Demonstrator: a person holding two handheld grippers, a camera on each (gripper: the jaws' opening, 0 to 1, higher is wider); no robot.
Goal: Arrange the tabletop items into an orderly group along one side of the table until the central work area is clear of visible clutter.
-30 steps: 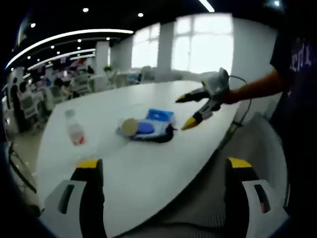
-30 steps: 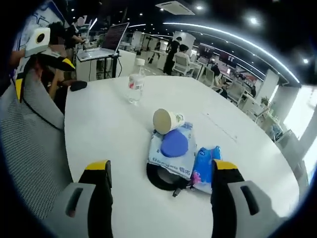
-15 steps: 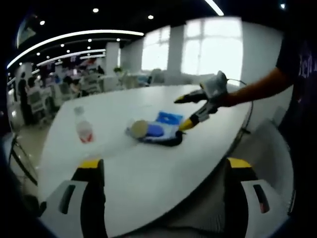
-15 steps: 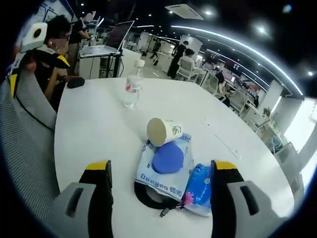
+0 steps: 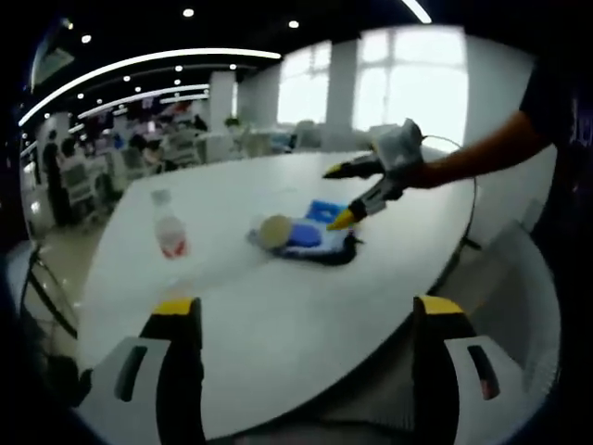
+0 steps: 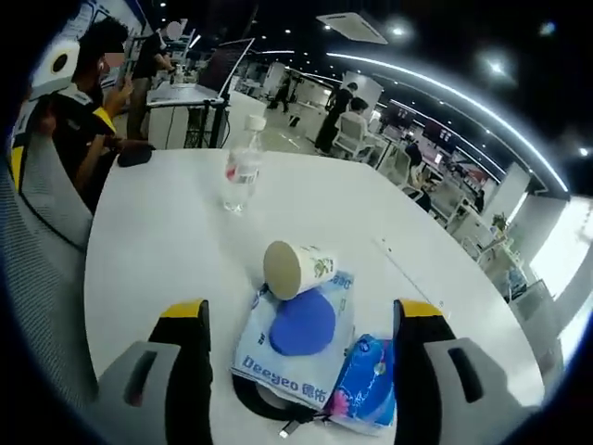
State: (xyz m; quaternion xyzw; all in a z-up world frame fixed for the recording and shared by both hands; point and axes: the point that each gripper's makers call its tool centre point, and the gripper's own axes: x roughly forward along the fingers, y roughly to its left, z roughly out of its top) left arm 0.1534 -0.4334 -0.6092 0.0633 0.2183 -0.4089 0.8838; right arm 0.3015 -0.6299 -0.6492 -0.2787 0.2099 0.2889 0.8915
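On the white table [image 6: 167, 250] lies a pile: a paper cup [image 6: 292, 269] on its side, a white wipes packet [image 6: 287, 357] with a blue round lid [image 6: 304, 324], a blue tissue pack [image 6: 366, 387] and a black object [image 6: 252, 405] underneath. A clear water bottle [image 6: 241, 173] with a red label stands apart, farther off. My right gripper [image 6: 301, 320] hovers open just short of the pile, its jaws either side of the packet. In the left gripper view the right gripper [image 5: 336, 197] hangs open over the pile [image 5: 301, 236], left of which stands the bottle [image 5: 170, 235]. My left gripper [image 5: 306, 315] is open and empty at the table edge.
A grey mesh chair [image 6: 42, 278] stands at the table's near left edge. A small black object [image 6: 135, 156] lies on the far table corner. Beyond it a laptop [image 6: 215, 69] sits on a stand, with people and desks behind. A person's arm [image 5: 482, 158] holds the right gripper.
The right gripper has moved closer to the pile, which now shows larger between its jaws. The left gripper view has shifted a little; the items themselves have not moved.
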